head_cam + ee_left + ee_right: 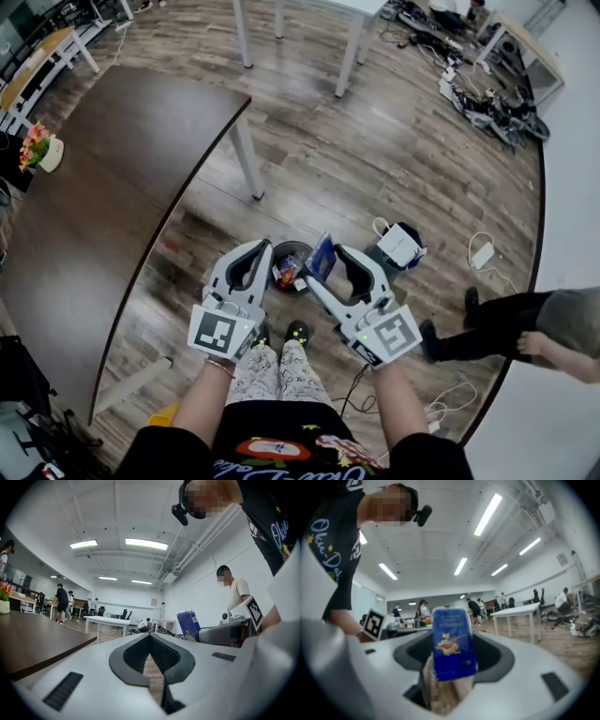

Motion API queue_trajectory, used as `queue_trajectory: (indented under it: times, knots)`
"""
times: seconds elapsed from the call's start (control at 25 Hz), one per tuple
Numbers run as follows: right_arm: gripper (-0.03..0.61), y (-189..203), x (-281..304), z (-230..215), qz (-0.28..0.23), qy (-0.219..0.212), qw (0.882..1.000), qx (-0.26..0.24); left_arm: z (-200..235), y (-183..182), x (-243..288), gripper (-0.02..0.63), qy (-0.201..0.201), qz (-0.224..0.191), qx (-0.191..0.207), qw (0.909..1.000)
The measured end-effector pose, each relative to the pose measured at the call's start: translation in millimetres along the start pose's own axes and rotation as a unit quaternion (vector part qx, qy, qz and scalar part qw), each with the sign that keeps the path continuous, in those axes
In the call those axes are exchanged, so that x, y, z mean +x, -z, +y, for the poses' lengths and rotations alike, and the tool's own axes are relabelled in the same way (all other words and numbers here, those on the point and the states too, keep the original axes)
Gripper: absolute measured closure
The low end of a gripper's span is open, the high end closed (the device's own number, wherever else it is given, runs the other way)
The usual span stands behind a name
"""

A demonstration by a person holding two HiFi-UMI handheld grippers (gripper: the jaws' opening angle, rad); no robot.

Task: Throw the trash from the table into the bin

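A small dark bin (pixel 293 247) stands on the wood floor just ahead of my feet, with colourful wrappers (pixel 285 274) inside. My right gripper (pixel 330 255) is shut on a blue snack packet (pixel 322 257), which hangs over the bin's right rim. In the right gripper view the blue packet (pixel 452 641) stands upright between the jaws. My left gripper (pixel 265 248) is over the bin's left rim; in the left gripper view its jaws (pixel 151 637) meet at the tips with nothing in them. The packet (pixel 189 624) also shows there, off to the right.
A dark brown table (pixel 112 187) with a curved edge fills the left, a flower pot (pixel 42 150) at its far side. A white bag (pixel 401 246) and a charger with cable (pixel 482 254) lie on the floor to the right. A person's legs (pixel 506 323) reach in from the right.
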State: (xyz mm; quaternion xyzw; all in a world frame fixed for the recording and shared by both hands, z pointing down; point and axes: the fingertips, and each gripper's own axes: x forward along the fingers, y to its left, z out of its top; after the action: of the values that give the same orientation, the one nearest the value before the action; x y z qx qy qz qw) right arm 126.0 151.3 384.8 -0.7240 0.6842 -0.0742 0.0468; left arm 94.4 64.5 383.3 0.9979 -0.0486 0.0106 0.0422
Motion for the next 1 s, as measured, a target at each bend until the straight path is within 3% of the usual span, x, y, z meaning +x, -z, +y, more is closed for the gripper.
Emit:
queue_trajectory:
  times: [0.44, 0.64, 1.0]
  knots:
    - [0.308, 110.6, -3.5, -19.0, 0.053, 0.058, 0.997, 0.017, 13.9, 83.3, -15.8, 0.607, 0.019, 0.026, -0.010, 0.9994]
    - [0.307, 149.8, -1.6, -26.8, 0.050, 0.082, 0.995, 0.037, 16.8, 112.1, -13.5, 0.607, 0.017, 0.027, -0.013, 0.9994]
    - [0.307, 254.3, 11.5, -40.9, 0.108, 0.103, 0.987, 0.056, 28.5, 164.1, -27.1, 0.606, 0.005, 0.046, -0.026, 0.9986]
